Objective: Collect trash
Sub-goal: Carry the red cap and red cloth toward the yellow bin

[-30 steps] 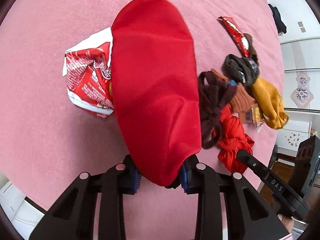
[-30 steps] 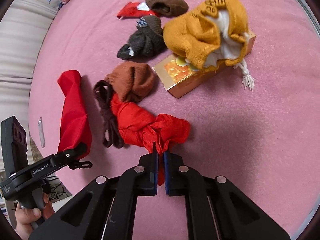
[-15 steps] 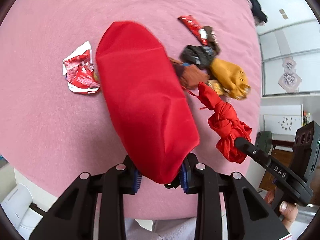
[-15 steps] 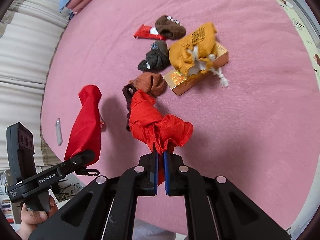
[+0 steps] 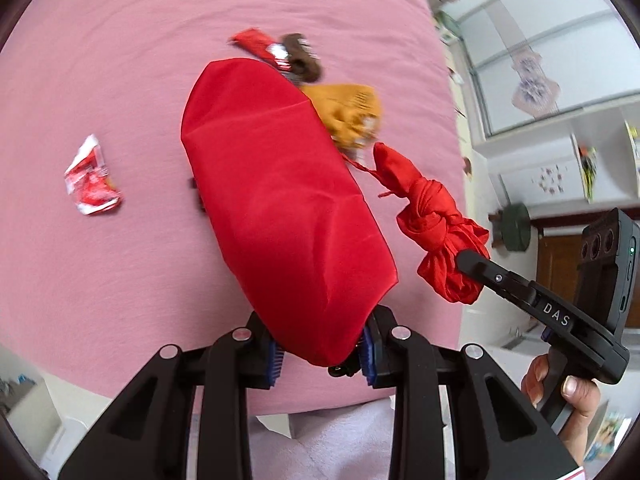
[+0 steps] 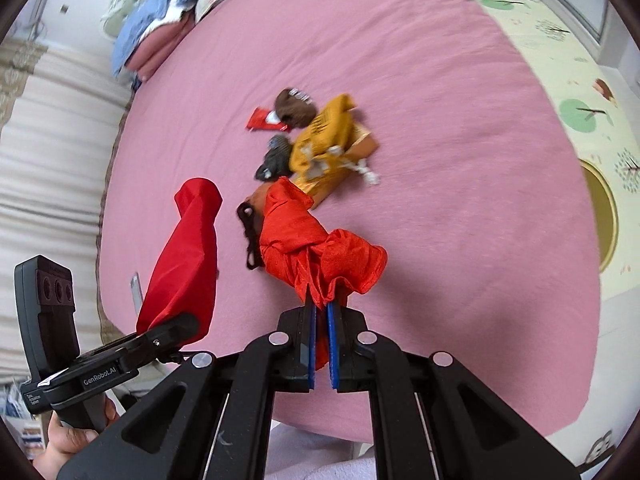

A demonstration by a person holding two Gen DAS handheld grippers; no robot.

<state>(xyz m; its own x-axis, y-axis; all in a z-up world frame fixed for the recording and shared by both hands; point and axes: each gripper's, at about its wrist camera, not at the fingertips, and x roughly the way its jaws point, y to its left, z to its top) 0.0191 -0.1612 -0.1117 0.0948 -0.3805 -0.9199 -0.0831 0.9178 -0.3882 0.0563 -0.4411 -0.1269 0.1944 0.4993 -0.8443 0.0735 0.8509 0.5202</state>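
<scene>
- Crumpled wrapper [image 5: 91, 179] lay alone on the pink bed [image 5: 120, 60], far left, well apart from everything else.
- Left gripper [image 5: 322, 354] pinched the red bag [image 5: 280, 200] by its edge; bag hung up off the bed, mouth not visible.
- Second wrapper [image 5: 260, 46] sat beside the brown sock [image 5: 302, 56], behind the bag.
- Yellow hat [image 6: 324, 136] lay over a gold box [image 6: 362, 148], touching it.
- Right gripper [image 6: 321, 346] was pressed together on the knotted red cloth [image 6: 304, 240], lifted clear.
- Risk: both grippers were full of fabric, so no free claw for wrappers; a thin edge grip could let the bag slip.
</scene>
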